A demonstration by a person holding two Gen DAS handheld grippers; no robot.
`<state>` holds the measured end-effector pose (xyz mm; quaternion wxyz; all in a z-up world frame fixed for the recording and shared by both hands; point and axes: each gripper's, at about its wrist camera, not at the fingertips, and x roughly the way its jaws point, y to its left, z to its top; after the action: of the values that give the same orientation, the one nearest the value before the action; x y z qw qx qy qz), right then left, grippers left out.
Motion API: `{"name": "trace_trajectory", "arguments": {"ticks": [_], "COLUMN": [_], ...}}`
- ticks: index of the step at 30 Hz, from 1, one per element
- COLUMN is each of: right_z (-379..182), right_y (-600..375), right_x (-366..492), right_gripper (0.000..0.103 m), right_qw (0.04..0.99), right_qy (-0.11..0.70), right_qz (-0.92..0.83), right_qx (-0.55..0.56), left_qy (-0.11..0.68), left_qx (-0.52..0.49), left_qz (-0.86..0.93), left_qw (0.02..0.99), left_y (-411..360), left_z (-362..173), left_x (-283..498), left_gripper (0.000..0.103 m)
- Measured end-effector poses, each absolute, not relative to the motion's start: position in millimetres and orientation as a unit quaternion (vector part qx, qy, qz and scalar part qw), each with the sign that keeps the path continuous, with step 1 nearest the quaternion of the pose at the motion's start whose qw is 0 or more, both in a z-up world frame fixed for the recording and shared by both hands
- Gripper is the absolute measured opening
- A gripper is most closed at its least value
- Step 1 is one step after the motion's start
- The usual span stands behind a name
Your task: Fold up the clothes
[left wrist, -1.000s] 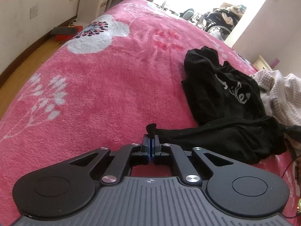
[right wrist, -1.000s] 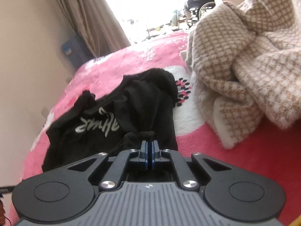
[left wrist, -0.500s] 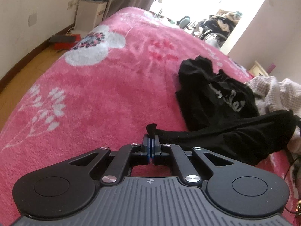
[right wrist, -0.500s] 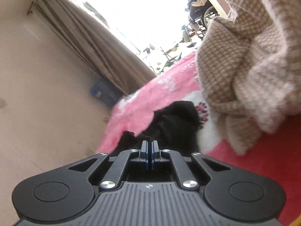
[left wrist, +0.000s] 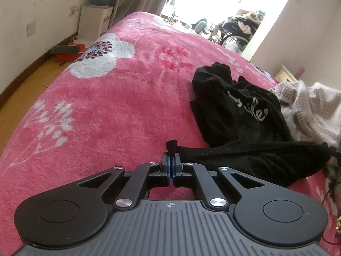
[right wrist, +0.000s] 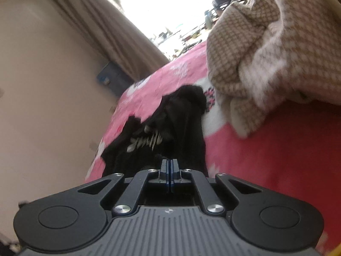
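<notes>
Pink flowery bed cover (left wrist: 119, 106), black top (left wrist: 240, 115) lying on it, left gripper (left wrist: 171, 156) pinching its edge, right gripper (right wrist: 169, 166) pinching it too, checked blanket (right wrist: 277, 49) beside.

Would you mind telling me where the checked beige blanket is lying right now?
The checked beige blanket is heaped on the pink bedspread, at the right edge of the left wrist view, just right of the black garment.

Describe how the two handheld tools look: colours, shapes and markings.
The left tool and right tool look alike: a grey ribbed body with a small crosshair mark, matte black linkage arms with silver pivot screws, round black discs at each side, and narrow black fingers faced with blue pads. No sleeve shows.
</notes>
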<state>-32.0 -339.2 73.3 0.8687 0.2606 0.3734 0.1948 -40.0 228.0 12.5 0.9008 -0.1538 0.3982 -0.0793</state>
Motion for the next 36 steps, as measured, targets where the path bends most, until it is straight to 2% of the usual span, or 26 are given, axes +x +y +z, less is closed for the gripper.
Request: {"name": "trace_trajectory", "arguments": {"ticks": [6, 10, 12, 17, 20, 27, 30, 34, 36], "right_z": [54, 57, 63, 72, 73, 60, 50, 45, 44], "right_y": [-340, -348, -340, -305, -293, -267, -272, -292, -302], "right_x": [-71, -76, -73, -61, -55, -43, -43, -48, -52], "right_gripper": [0.002, 0.005, 0.008, 0.032, 0.036, 0.035, 0.036, 0.036, 0.041], "right_qw": [0.861, 0.864, 0.868, 0.870, 0.870, 0.861, 0.843, 0.815, 0.802], "right_qy": [0.445, 0.438, 0.435, 0.440, 0.446, 0.480, 0.504, 0.508, 0.501], "right_qz": [0.164, 0.147, 0.157, 0.189, 0.173, 0.140, 0.139, 0.162, 0.178], "right_qx": [0.184, 0.199, 0.184, 0.119, 0.117, 0.092, 0.125, 0.227, 0.272], "left_qy": [0.408, 0.415, 0.418, 0.422, 0.422, 0.423, 0.422, 0.423, 0.424], "left_qx": [-0.121, -0.092, -0.083, -0.071, -0.069, -0.070, -0.074, -0.077, -0.078], "left_qz": [-0.091, -0.094, -0.094, -0.093, -0.093, -0.094, -0.094, -0.095, -0.096], "left_qw": [0.900, 0.900, 0.900, 0.899, 0.899, 0.899, 0.899, 0.898, 0.897], "left_y": [221, 215, 213, 210, 210, 211, 212, 213, 214], "left_z": [11, 7, 6, 3, 2, 0, -1, -3, -4], "left_x": [-55, -60, -61, -61, -61, -60, -59, -58, -58], "left_gripper": [0.000, 0.000, 0.000, 0.000, 0.000, 0.000, 0.000, 0.000, 0.000]}}
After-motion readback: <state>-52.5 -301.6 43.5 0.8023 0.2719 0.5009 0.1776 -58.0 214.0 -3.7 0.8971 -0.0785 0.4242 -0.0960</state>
